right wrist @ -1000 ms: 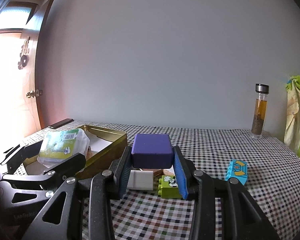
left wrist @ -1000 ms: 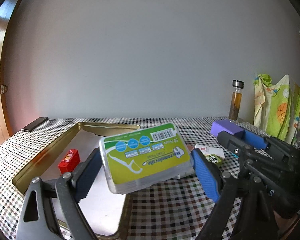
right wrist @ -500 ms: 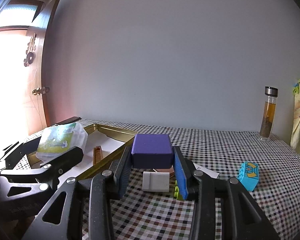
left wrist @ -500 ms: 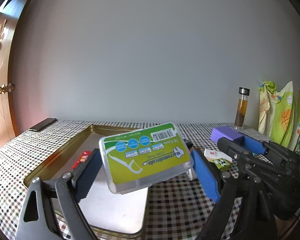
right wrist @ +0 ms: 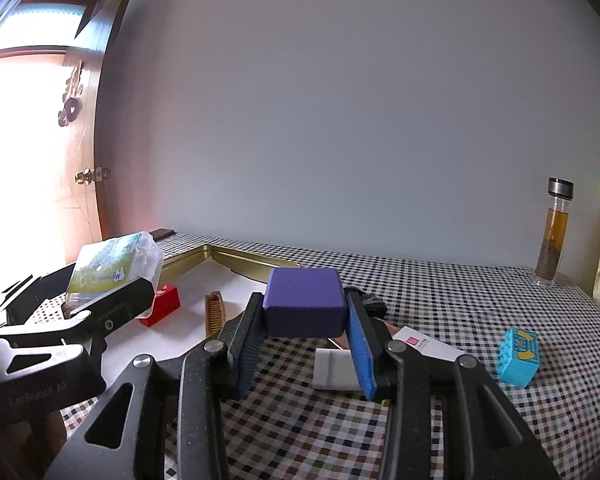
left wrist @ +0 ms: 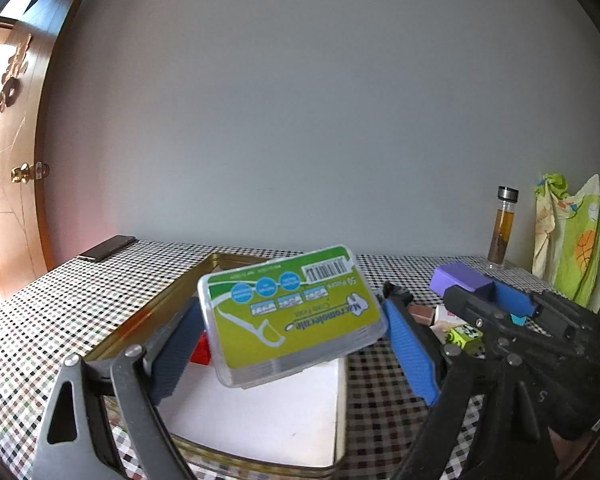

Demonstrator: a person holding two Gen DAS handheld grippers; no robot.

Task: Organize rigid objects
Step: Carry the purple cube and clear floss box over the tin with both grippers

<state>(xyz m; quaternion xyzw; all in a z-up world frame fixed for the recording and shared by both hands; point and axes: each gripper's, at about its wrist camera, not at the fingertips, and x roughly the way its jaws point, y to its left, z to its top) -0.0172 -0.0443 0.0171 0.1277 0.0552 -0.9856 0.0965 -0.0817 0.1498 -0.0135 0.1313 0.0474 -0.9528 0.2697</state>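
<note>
Left gripper (left wrist: 292, 344) fingers pinch floss-pick box (left wrist: 290, 314), tilted, above gold tray (left wrist: 342, 412). Right gripper (right wrist: 305, 340) fingers clamp purple block (right wrist: 304, 306) over checkered desk (right wrist: 460, 300). Beyond fingers: red brick (right wrist: 162, 306), partly hidden; white piece (right wrist: 334, 368), half-covered.

A plain grey wall (right wrist: 340, 100) backs the checkered table (right wrist: 460, 280), and bright daylight floods past the wooden door (left wrist: 8, 200) at its left edge.
</note>
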